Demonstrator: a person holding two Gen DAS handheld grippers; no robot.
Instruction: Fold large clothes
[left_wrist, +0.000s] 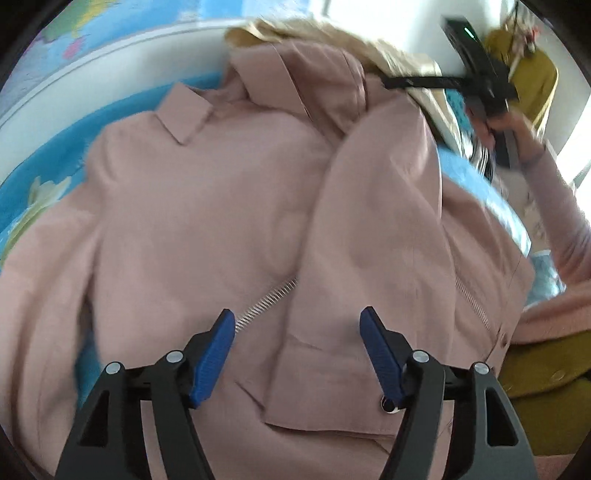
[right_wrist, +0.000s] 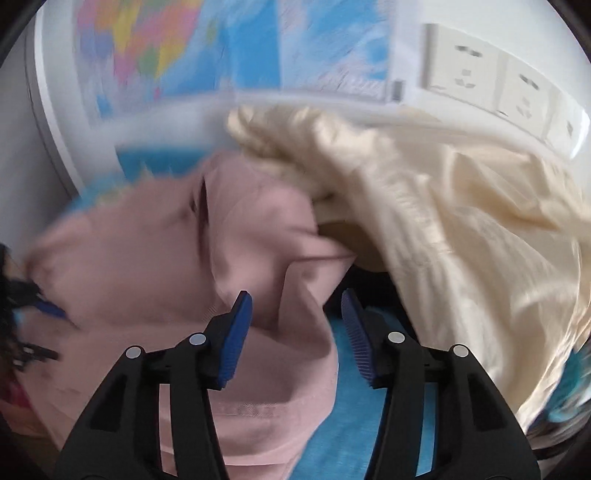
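Note:
A large dusty-pink jacket (left_wrist: 221, 206) with a collar and a metal zipper (left_wrist: 266, 299) lies spread on a blue map-print surface (left_wrist: 48, 162). One sleeve (left_wrist: 376, 206) is folded across its front. My left gripper (left_wrist: 297, 328) is open and empty just above the jacket's lower front. My right gripper (right_wrist: 297, 314) is open, hovering over a pink sleeve or cuff (right_wrist: 280, 354); it also shows in the left wrist view (left_wrist: 476, 74) at the far right, held in a hand.
A cream garment (right_wrist: 461, 229) is heaped at the back right, against the pink jacket. A mustard garment (left_wrist: 546, 391) lies at the right. A wall map (right_wrist: 184, 51) and wall sockets (right_wrist: 480, 74) are behind.

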